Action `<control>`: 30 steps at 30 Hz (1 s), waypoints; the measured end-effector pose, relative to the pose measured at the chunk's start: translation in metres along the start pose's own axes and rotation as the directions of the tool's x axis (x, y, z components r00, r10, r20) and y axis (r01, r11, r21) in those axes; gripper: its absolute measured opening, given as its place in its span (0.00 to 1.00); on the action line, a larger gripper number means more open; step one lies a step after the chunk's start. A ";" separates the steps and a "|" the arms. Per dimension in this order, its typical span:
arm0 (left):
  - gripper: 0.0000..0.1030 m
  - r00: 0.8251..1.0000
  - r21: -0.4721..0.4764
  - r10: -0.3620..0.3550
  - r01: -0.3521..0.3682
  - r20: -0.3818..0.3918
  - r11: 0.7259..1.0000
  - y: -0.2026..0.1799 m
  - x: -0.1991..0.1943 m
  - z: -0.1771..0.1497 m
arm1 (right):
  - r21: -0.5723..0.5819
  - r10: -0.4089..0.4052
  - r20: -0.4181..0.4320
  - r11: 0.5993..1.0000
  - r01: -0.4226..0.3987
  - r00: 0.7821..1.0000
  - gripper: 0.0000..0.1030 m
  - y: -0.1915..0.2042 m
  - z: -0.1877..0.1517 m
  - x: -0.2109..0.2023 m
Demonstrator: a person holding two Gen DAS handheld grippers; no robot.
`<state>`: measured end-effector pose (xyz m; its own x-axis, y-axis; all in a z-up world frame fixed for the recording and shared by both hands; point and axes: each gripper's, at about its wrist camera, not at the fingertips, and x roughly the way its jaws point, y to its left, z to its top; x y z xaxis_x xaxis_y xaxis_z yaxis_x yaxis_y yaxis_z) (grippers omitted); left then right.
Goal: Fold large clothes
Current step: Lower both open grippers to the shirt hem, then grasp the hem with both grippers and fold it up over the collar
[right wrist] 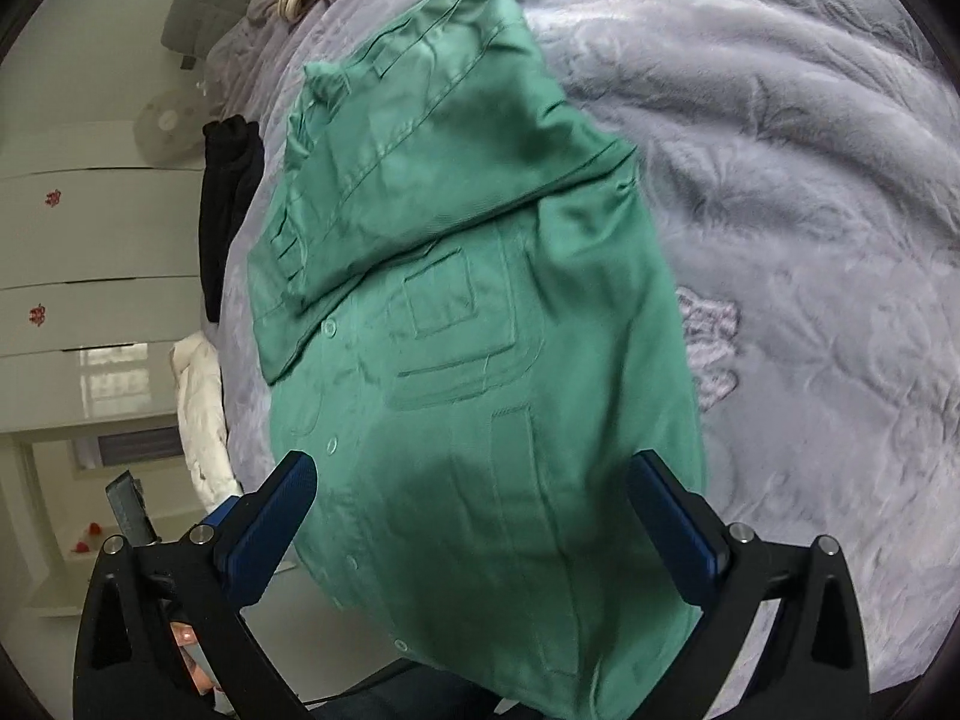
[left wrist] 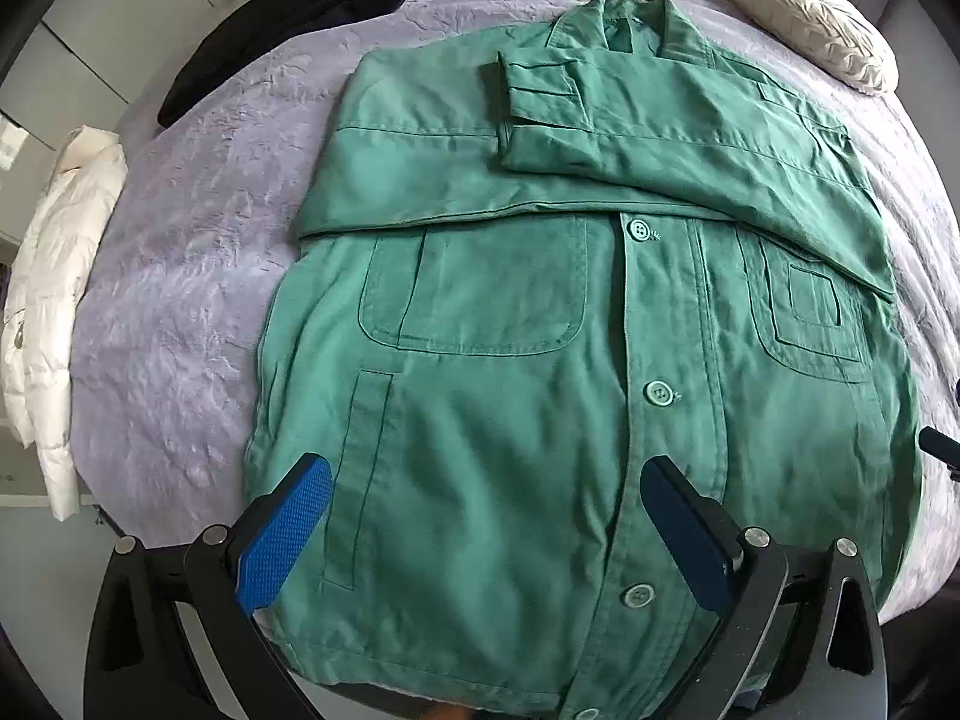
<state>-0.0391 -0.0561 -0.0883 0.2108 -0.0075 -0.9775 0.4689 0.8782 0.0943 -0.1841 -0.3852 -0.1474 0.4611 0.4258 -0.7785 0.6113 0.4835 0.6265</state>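
A green button-front jacket (left wrist: 540,360) lies flat on the lilac bed cover (left wrist: 180,276), front up, collar at the far end. Both sleeves are folded across the chest, one cuff (left wrist: 540,90) on top. My left gripper (left wrist: 486,498) is open, blue pads spread above the jacket's lower hem, holding nothing. In the right wrist view the same jacket (right wrist: 480,360) fills the middle. My right gripper (right wrist: 474,504) is open over the jacket's lower right part, empty.
A black garment (left wrist: 288,18) lies at the far left of the bed. A white puffer jacket (left wrist: 54,300) hangs over the left edge. A cream pleated pillow (left wrist: 804,18) sits at the far right. White cupboards (right wrist: 90,240) stand beyond the bed.
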 end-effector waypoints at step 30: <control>1.00 0.924 -0.049 -0.257 0.254 -0.284 0.966 0.141 0.101 -0.099 | 0.397 -0.092 0.083 0.916 0.052 0.992 1.00 -0.095 -0.161 -0.009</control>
<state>-0.0360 0.1144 -0.1925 -0.1695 -0.0973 -0.9807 0.4649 0.8695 -0.1666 -0.3499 -0.3115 -0.1938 0.4544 0.3143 -0.8335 0.8396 0.1615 0.5186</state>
